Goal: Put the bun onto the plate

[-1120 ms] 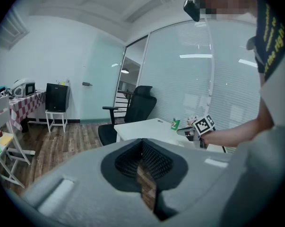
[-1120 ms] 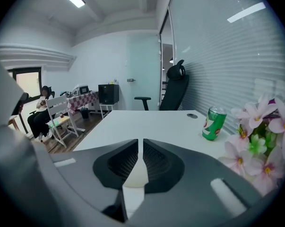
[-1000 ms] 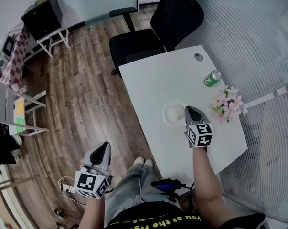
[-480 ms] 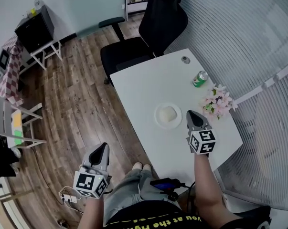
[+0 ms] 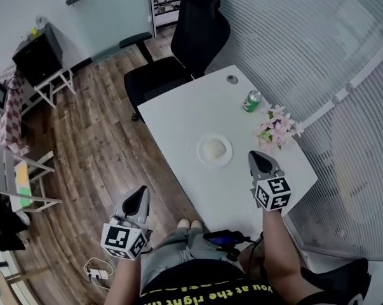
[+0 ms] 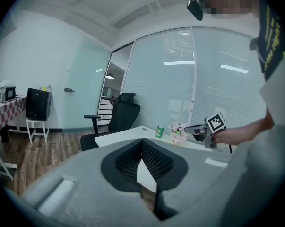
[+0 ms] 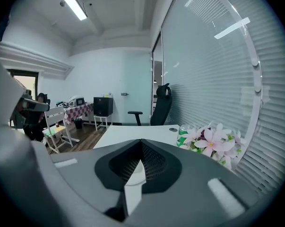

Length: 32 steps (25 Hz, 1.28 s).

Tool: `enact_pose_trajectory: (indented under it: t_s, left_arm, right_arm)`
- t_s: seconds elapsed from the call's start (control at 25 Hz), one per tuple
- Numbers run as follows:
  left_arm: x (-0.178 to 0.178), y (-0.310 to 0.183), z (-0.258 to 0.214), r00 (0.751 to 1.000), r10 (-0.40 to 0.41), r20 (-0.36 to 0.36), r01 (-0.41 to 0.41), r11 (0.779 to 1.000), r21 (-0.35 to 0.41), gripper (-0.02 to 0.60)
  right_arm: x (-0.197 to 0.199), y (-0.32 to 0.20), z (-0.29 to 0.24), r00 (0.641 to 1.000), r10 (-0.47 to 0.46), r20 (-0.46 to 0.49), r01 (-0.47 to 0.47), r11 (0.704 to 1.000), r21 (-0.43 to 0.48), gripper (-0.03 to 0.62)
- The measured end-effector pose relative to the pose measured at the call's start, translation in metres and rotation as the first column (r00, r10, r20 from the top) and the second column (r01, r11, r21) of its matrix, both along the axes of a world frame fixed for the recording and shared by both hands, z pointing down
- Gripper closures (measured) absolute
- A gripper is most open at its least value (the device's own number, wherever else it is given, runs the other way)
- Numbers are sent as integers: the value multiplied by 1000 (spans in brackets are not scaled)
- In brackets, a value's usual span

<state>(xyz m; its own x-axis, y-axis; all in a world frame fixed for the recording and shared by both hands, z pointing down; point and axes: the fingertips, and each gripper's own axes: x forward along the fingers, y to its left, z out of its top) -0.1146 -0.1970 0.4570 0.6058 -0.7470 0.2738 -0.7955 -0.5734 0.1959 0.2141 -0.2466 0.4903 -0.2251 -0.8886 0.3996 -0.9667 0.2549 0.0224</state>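
We see the bun [image 5: 213, 149] on the white plate [image 5: 202, 158] mid-tabletop [image 5: 178, 113], with the green can [image 5: 251, 100] and pink flowers [image 5: 275, 127] along the right edge, apart from the plate. Right gripper [image 5: 261, 161] has its jaws together and empty, above the tabletop just beside the plate and flowers. Left gripper [image 5: 140, 199] also has its jaws together and empty, off over the wood floor [image 5: 96, 138], and a black office chair [image 5: 178, 49] stands at the far end.
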Motion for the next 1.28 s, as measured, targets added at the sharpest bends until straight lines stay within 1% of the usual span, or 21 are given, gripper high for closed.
enact_pose_trajectory:
  t_s: [0.32, 0.56, 0.84, 1.28]
  left_arm:
    - [12, 7, -5, 999, 46, -13, -46, 999, 15, 578]
    - [23, 9, -12, 996, 88, -27, -87, 996, 34, 578]
    - [30, 6, -17, 992, 123, -32, -121, 991, 52, 578]
    - [30, 3, -19, 990, 141, -29, -139, 989, 58, 578]
  right_arm:
    - [15, 46, -23, 998, 55, 10, -55, 998, 38, 586]
    - [23, 71, -43, 996, 90, 9, -91, 993, 71, 586]
    - [21, 79, -60, 993, 116, 25, -118, 987, 110, 588]
    - [15, 84, -70, 991, 127, 33, -131, 982, 139, 588]
